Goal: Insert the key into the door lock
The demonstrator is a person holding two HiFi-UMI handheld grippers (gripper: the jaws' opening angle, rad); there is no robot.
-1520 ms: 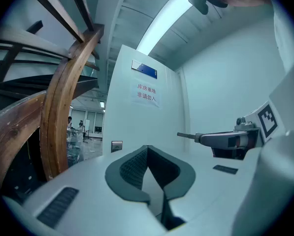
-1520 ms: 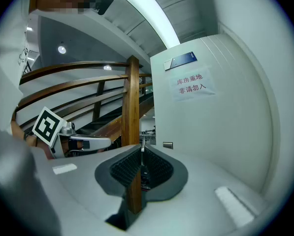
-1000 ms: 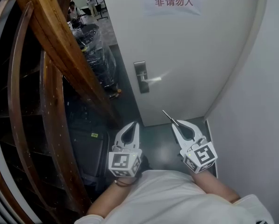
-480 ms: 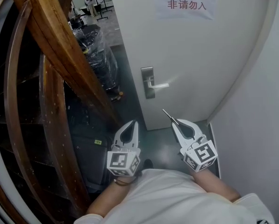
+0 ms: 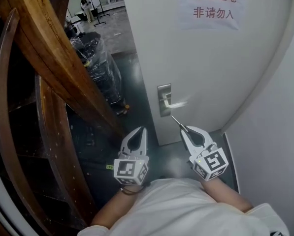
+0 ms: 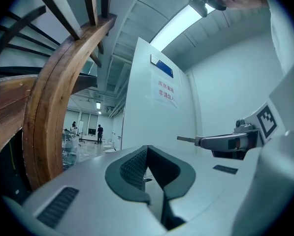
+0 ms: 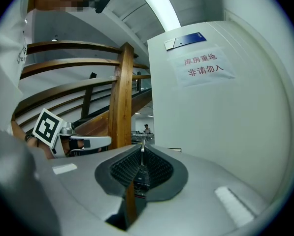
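A white door (image 5: 206,58) stands ahead with a steel lock plate (image 5: 164,100) and lever handle (image 5: 177,103) near its left edge. My right gripper (image 5: 185,130) is shut on a thin metal key (image 5: 178,122). The key sticks out past the tips toward the plate, ending just below the handle and apart from it. In the right gripper view the key (image 7: 142,146) stands upright between the pads. The left gripper (image 5: 142,131) hangs level beside it, shut with nothing in it. From the left gripper view, the right gripper (image 6: 228,142) and key (image 6: 186,139) show at the right.
A curved wooden stair stringer (image 5: 48,48) and rail run close on the left. Plastic-wrapped items (image 5: 95,58) sit behind them. A paper sign (image 5: 213,6) hangs on the door. A white wall (image 5: 279,132) closes in on the right. A person (image 5: 84,6) stands far off in the hall.
The view has closed in on the door: the lock plate and handle have slid right and down in the picture, nearer the key tip. Both grippers keep their pose.
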